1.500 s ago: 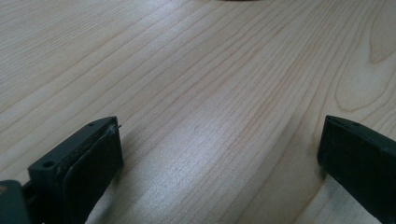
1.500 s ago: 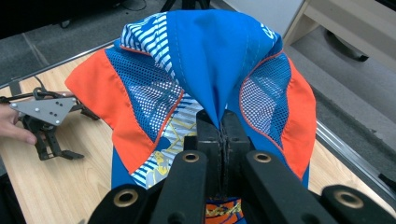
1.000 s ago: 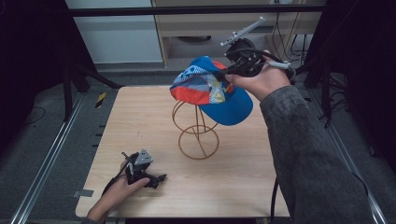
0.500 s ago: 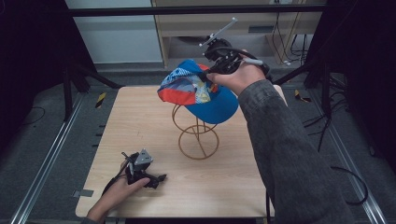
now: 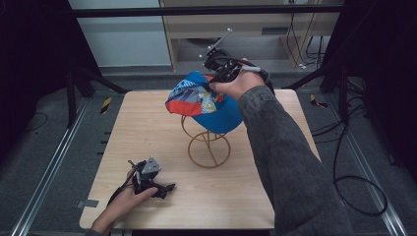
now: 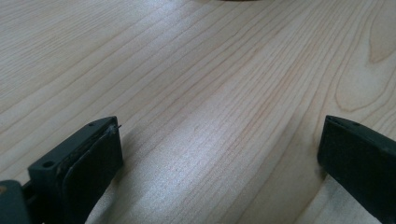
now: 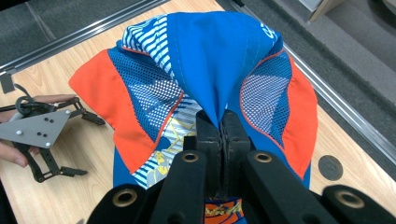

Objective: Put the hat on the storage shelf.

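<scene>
We see the cap [image 5: 204,101], a blue one with orange panels, mesh patches and striped print, held up over the far half of the table [image 5: 147,128], above the gold wire stand [image 5: 207,145]. In the high view the cap's lower side lies against the top loop of the stand, though we cannot tell whether it rests on the wire or only hangs in front of it. The stand itself sits near the middle of the table, slightly toward the far edge, its round base ring flat on the wood.

The right gripper [image 7: 222,123] has its two black jaws pressed together on a pinched fold of the blue fabric at the cap's crown; in the right gripper view the cloth rises out of the jaws in a narrow peak and spreads away from us. In the high view that gripper [image 5: 216,73] is over the table's far edge, the grey sleeve [image 5: 290,162] running back along the right side.

The left gripper [image 5: 167,187] lies near the table's near left corner, resting low on the wood under the left hand [image 5: 120,204]. In the left gripper view its jaws stand wide apart with bare wood grain between them.
</scene>
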Demonstrator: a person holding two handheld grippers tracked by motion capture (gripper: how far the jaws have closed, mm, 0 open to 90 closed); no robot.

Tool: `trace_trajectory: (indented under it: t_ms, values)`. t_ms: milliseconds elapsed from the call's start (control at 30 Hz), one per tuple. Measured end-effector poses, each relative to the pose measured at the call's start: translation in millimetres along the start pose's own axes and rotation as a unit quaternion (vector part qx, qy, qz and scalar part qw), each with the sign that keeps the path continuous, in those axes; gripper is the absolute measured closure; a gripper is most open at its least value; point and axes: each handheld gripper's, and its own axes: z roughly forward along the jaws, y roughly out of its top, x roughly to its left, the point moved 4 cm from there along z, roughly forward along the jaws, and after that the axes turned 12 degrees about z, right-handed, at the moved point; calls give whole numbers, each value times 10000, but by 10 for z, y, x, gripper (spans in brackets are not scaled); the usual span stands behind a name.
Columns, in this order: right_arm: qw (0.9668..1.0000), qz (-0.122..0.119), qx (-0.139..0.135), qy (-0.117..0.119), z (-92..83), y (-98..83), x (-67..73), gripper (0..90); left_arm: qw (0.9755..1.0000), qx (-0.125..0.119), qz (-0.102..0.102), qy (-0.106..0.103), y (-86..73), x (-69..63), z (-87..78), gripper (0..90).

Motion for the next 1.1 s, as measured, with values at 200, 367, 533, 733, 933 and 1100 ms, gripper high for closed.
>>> trace_trajectory:
  t_ms: [200,367,533,733,933,1100]
  values:
    - [9999,-57,118,-14,135,-21,43,879,10000,0,0,-1,0,0,0,0]
    - [9998,-112,163,-23,194,-33,57,870,10000,2,3,0,0,0,0,0]
    - [9997,-159,176,6,253,-38,93,860,10000,3,3,1,0,0,0,0]
    - [9996,-175,198,27,283,-53,106,824,10000,1,3,-3,0,0,0,0]
    - [9997,-181,181,29,295,-69,115,757,10000,1,2,-4,0,0,0,0]
    - [9998,-161,124,15,271,-68,117,690,10000,2,3,-3,0,0,0,0]
